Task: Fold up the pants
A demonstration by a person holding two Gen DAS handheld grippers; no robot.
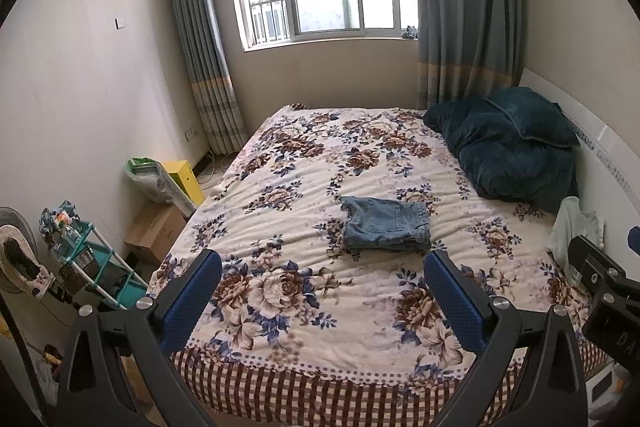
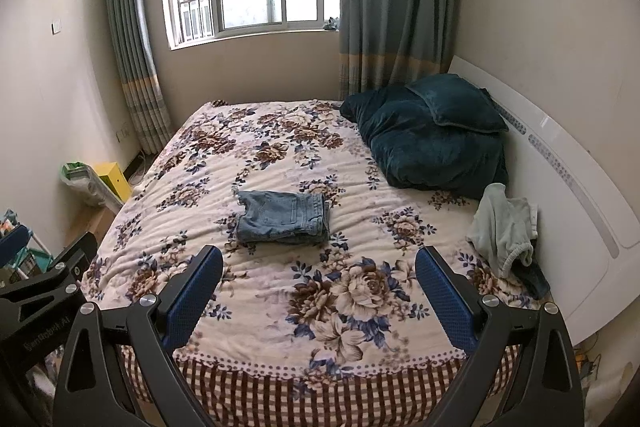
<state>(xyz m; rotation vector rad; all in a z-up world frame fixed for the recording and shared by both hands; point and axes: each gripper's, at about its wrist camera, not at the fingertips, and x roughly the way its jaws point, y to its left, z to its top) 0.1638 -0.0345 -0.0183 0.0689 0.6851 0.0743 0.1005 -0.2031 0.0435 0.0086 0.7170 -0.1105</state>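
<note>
— Denim, pale blue: the pants (image 1: pixel 386 225) lie in a compact folded stack near the middle of the bed (image 1: pixel 280 379), pocket side up, edges fairly square.

— And the tools?

— Both hang above the near edge of the floral blanket (image 2: pixel 280 155), well apart from the stack. The left gripper (image 1: pixel 322 291) has its blue pads spread wide with nothing between them; the right gripper (image 2: pixel 319 287) likewise, jaws apart and empty.

— So why held back like that?

— My guess is the folding is finished, or nearly. Nothing is pinched, and the stack sits flat on its own.

— Anything else on the bed?

— A dark teal pillow and quilt heap (image 2: pixel 436 131) at the far right by the headboard, and a crumpled pale green garment (image 2: pixel 504 223) on the right, near the white headboard (image 2: pixel 580 187). That one could be next, though I can't tell.
</note>
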